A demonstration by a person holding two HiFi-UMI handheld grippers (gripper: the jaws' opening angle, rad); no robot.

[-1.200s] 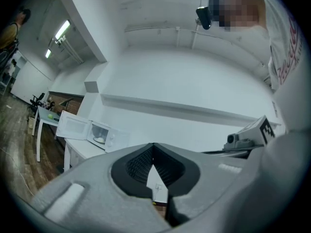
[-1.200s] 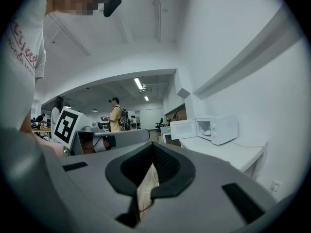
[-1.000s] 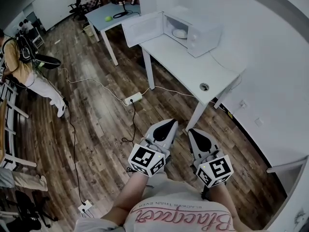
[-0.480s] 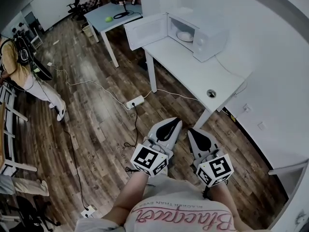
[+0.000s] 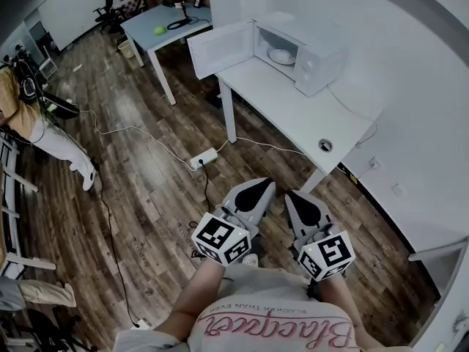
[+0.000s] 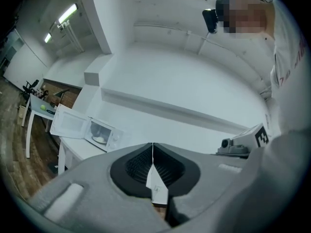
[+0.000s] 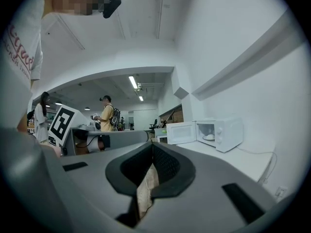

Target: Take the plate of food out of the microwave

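The plate (image 5: 281, 55) sits inside the microwave (image 5: 316, 59), which stands at the far end of the white surface (image 5: 293, 112) by the wall. Its door (image 5: 220, 48) is swung wide open past the surface's far left corner. What lies on the plate is too small to tell. The left tongs (image 5: 258, 187) and right tongs (image 5: 299, 199) are both clenched on nothing, side by side over the wooden floor (image 5: 146, 174), well apart from the surface's near corner.
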